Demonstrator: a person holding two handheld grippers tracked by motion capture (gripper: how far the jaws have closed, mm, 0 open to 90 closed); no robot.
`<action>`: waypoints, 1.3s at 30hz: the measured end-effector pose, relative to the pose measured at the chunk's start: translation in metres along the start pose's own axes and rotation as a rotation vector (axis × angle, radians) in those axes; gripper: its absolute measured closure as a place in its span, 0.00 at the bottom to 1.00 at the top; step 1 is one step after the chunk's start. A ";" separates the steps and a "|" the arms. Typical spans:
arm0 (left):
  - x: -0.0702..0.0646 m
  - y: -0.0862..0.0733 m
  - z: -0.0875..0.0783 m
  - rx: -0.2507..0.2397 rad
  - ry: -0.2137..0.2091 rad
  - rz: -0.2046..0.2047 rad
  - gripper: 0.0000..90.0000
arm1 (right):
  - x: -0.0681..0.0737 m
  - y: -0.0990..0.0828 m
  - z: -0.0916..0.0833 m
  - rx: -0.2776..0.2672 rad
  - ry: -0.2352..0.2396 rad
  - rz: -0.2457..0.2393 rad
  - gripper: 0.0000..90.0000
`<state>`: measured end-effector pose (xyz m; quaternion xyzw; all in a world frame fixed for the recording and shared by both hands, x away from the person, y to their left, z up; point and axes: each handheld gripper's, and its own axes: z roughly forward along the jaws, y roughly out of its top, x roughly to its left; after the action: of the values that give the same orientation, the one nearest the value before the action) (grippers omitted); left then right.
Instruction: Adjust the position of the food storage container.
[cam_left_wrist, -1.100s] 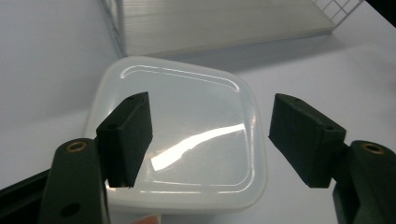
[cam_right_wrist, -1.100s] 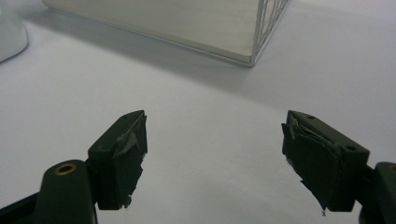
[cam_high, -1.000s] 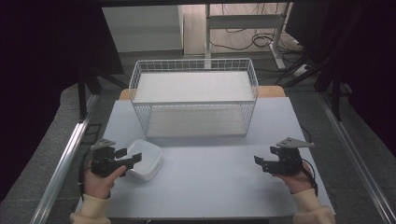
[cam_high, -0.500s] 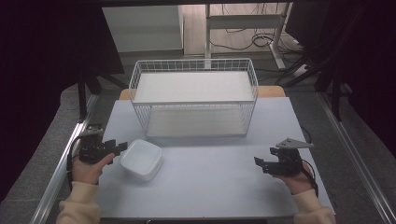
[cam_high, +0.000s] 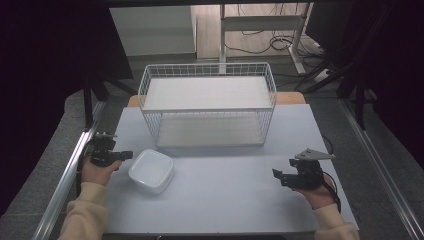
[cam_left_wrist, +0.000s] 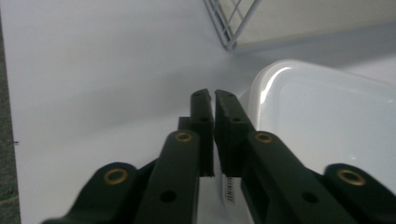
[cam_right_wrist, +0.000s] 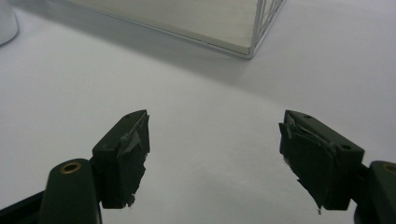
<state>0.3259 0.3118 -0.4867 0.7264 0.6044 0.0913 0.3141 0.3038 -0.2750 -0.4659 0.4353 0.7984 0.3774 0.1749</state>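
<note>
White container (cam_high: 151, 170) lies on the table (cam_high: 225, 200), in front of the wire basket (cam_high: 207, 102). Beside its left rim, the left gripper (cam_high: 126, 155) has just pressed its jaws together on nothing. The right gripper (cam_high: 276, 174) stands spread, well apart.

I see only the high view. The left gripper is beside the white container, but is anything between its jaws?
Observer: No. In the left gripper view the left gripper is shut on nothing; the jaws have just been closing, and the white container lies beside them, to their right.
Operator: And the right gripper, is it open?
Observer: Yes. In the right gripper view the right gripper has its jaws wide apart, with bare table between them.
Operator: Are its pads in good state?
Observer: The pads look torn and ragged at the edges.
</note>
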 end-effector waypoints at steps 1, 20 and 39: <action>0.000 0.000 0.000 0.000 0.000 0.000 0.99 | 0.000 0.000 0.000 0.000 0.000 0.000 0.27; -0.016 0.001 0.024 0.073 -0.054 0.072 1.00 | 0.000 -0.001 -0.004 -0.005 -0.016 0.003 0.27; -0.075 0.010 0.047 0.119 -0.144 0.213 1.00 | 0.002 -0.001 -0.004 -0.002 -0.017 0.001 0.28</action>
<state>0.3390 0.2250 -0.4996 0.8085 0.5042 0.0356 0.3015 0.2998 -0.2759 -0.4641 0.4389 0.7963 0.3744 0.1819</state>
